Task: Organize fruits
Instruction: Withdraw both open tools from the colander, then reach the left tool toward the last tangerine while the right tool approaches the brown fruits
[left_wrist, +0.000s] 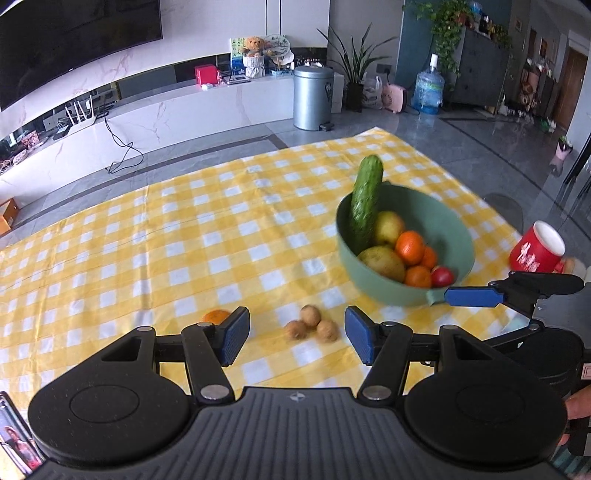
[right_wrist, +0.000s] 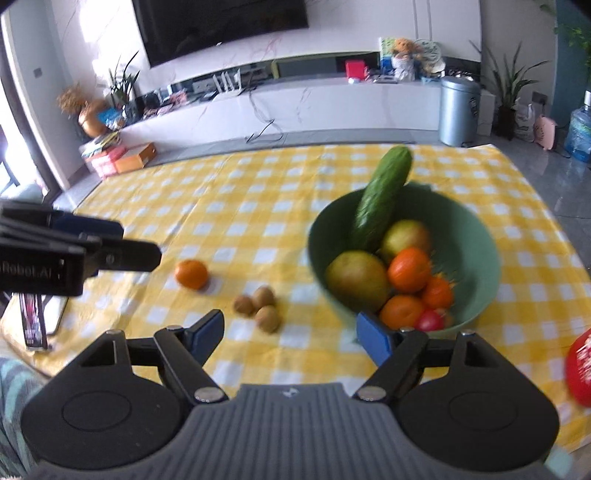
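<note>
A green bowl (left_wrist: 448, 229) (right_wrist: 476, 240) on the yellow checked cloth holds a cucumber (left_wrist: 365, 201) (right_wrist: 382, 197) leaning on its rim, two yellow-green pears, several oranges and a red tomato (left_wrist: 442, 277). Three small brown fruits (left_wrist: 312, 325) (right_wrist: 260, 304) and a loose orange (left_wrist: 215, 316) (right_wrist: 191, 273) lie on the cloth left of the bowl. My left gripper (left_wrist: 297, 338) is open and empty, just short of the brown fruits. My right gripper (right_wrist: 291, 332) is open and empty, near the bowl's front rim.
A red mug (left_wrist: 537, 249) (right_wrist: 580, 369) stands right of the bowl. A phone (right_wrist: 35, 321) lies at the cloth's left edge. A TV cabinet, a metal bin (left_wrist: 313, 98) and a water jug (left_wrist: 428, 86) stand beyond the cloth.
</note>
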